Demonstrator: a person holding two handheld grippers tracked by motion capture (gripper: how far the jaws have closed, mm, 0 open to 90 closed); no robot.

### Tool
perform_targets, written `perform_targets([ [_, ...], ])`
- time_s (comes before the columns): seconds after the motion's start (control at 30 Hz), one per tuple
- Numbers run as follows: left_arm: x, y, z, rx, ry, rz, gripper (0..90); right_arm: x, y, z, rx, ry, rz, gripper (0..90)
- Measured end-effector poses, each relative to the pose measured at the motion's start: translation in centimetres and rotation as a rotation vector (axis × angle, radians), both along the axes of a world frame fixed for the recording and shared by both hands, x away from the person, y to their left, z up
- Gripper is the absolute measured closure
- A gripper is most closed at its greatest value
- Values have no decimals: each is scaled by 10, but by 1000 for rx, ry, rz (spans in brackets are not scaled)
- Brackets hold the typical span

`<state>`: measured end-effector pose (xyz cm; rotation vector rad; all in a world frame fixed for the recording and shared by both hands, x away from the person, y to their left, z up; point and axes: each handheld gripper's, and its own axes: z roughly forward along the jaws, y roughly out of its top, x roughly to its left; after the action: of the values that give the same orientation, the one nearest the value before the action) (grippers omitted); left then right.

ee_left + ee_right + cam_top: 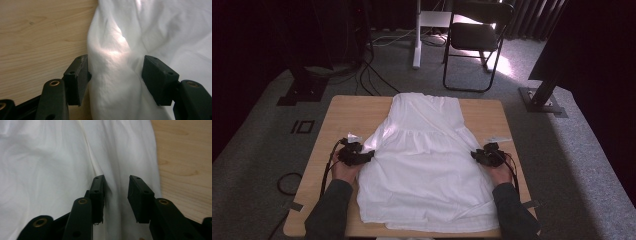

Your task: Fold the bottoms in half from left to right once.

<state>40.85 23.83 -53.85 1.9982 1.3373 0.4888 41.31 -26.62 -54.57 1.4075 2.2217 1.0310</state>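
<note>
High view: one white garment (424,165) lies spread on one wooden table (347,112), with two grippers at its sides, one in each of the person's two hands. Left gripper (362,155) sits at the garment's left edge, right gripper (477,156) at its right edge, and the cloth stretches between them.

Left gripper view: its two black jaws stand apart with a raised, bunched fold of the garment (115,75) between them. The left pad lies against the fold; whether the right one presses it I cannot tell. Bare table (37,37) lies to the left of the jaws.

Right gripper view: the two jaws stand apart over flat cloth (50,170), a narrow strip of it in the gap, untouched by the pads. Bare table (185,157) lies just right of them.

One black chair (477,35) stands beyond the table.
</note>
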Motion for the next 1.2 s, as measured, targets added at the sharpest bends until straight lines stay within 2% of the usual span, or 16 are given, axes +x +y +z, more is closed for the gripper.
perform_targets([
  [0.1, 4, 0, -7, -4, 22, -9, 443, 2, 1, -6, -20, 16, -6, 705],
  [0.13, 3, 0, -7, -6, 17, -17, 472, 2, 0, -7, -14, 13, -7, 715],
  [0.2, 2, 0, -6, -19, 27, -49, 626, 2, -1, -7, -12, 16, -15, 756],
  [0.27, -1, -2, -6, -12, 25, -74, 761, 0, -1, -7, -28, 9, -19, 814],
  [0.37, -9, -4, -6, 4, 21, -95, 834, -5, -2, -7, -17, 16, -23, 868],
  [0.5, -30, 0, -7, -6, 11, -120, 842, -20, -6, -9, 3, 15, -31, 873],
  [0.63, -56, 6, -9, -15, 4, -137, 841, -43, -12, -11, 37, 20, -36, 874],
  [0.7, -69, 8, -8, 4, 10, -147, 840, -57, -13, -11, 40, 25, -31, 874],
  [0.9, -106, 10, -6, 56, 17, -194, 837, -106, -10, -10, -7, 30, -9, 873],
  [1.0, -122, 9, -7, 54, 17, -204, 836, -121, -11, -11, 4, 37, -12, 873],
  [1.07, -130, 7, -6, 64, 19, -221, 836, -127, -11, -10, -10, 40, -9, 868],
  [1.13, -134, 7, -5, 67, 12, -220, 819, -130, -10, -9, -22, 38, -1, 810],
  [1.2, -132, 11, -3, 31, -3, -198, 670, -128, -9, -7, -15, 14, 6, 680],
])
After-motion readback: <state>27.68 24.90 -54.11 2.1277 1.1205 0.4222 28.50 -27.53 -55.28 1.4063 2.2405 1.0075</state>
